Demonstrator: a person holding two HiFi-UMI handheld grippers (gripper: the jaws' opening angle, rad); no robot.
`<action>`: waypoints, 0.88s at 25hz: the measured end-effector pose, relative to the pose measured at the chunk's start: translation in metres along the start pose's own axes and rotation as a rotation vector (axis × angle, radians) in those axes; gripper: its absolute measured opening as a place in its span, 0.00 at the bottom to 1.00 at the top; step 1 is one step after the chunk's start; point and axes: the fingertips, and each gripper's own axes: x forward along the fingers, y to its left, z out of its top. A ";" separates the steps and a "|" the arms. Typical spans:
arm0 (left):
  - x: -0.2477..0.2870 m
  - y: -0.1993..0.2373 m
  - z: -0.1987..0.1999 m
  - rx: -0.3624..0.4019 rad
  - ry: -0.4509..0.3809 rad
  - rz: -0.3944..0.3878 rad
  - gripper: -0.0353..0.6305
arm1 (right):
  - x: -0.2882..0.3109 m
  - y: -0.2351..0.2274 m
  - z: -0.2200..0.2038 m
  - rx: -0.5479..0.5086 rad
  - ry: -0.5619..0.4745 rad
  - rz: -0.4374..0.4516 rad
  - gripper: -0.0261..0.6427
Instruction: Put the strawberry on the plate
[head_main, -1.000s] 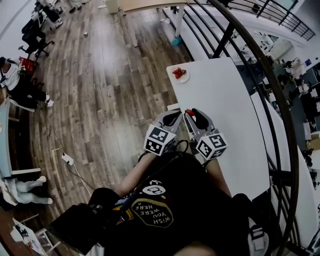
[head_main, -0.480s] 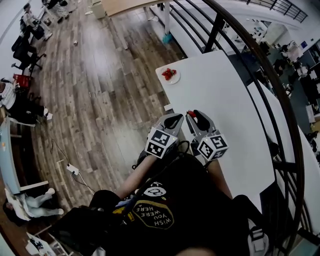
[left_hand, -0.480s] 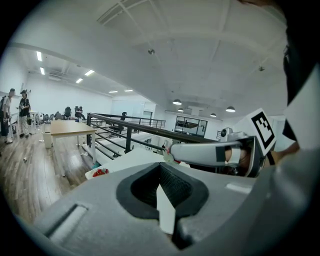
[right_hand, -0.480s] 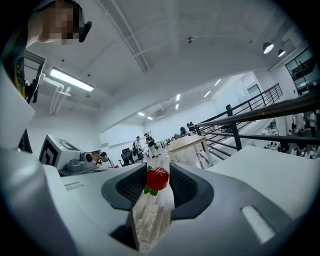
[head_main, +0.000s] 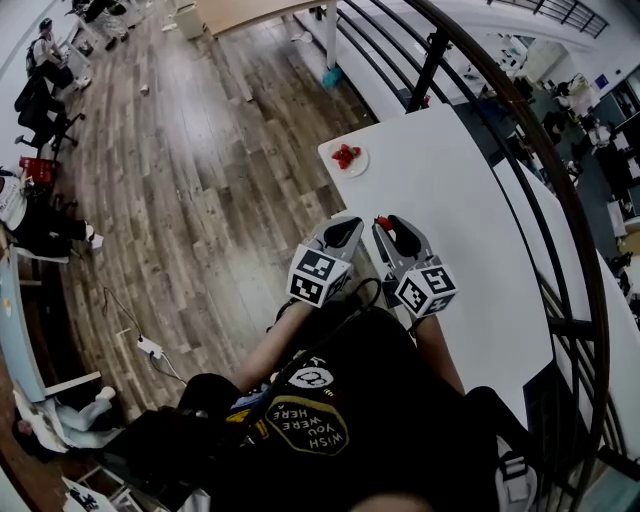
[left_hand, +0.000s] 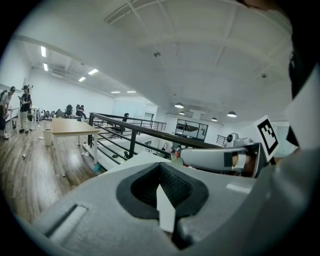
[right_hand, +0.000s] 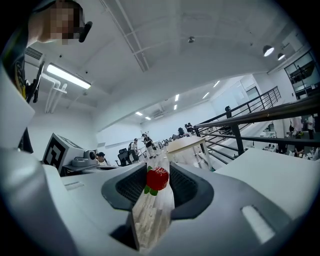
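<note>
Strawberry (head_main: 382, 223) is clamped between the pads of the right gripper (right_hand: 158, 170), near the fingertips, red body up and green leaves hanging below. It's off the surface, over the near part of the white table (head_main: 440, 200).

Left gripper (left_hand: 160, 170) sits just beside the right one. Jaws are pinched together at the tips, with nothing between them, so it's idle.

Plate (head_main: 363, 165) is at the far left corner of the table, well apart from both grippers. It already holds some red fruit (head_main: 345, 154), probably strawberries, though they're too small to count.

Status, my read:
- Done: pick and lift. The grip looks secure, with the berry centred in the pads.
- Left: 3 steps. Carry it forward along the table to the plate, lower it over a free patch of plate, then open the right jaws.

Risks: the plate sits close to the table edge and is partly occupied, so free space is tight. The berry could roll off onto the wooden floor (head_main: 200, 180) if it's released high or off-centre.
</note>
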 end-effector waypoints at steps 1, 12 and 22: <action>-0.003 0.007 0.001 -0.005 -0.005 0.005 0.06 | 0.005 0.003 -0.001 0.000 0.002 -0.001 0.26; -0.031 0.062 -0.015 -0.044 -0.019 0.012 0.06 | 0.056 0.036 -0.019 -0.012 0.020 -0.001 0.26; -0.017 0.082 -0.021 -0.102 -0.022 0.003 0.06 | 0.073 0.025 -0.028 -0.016 0.063 -0.023 0.26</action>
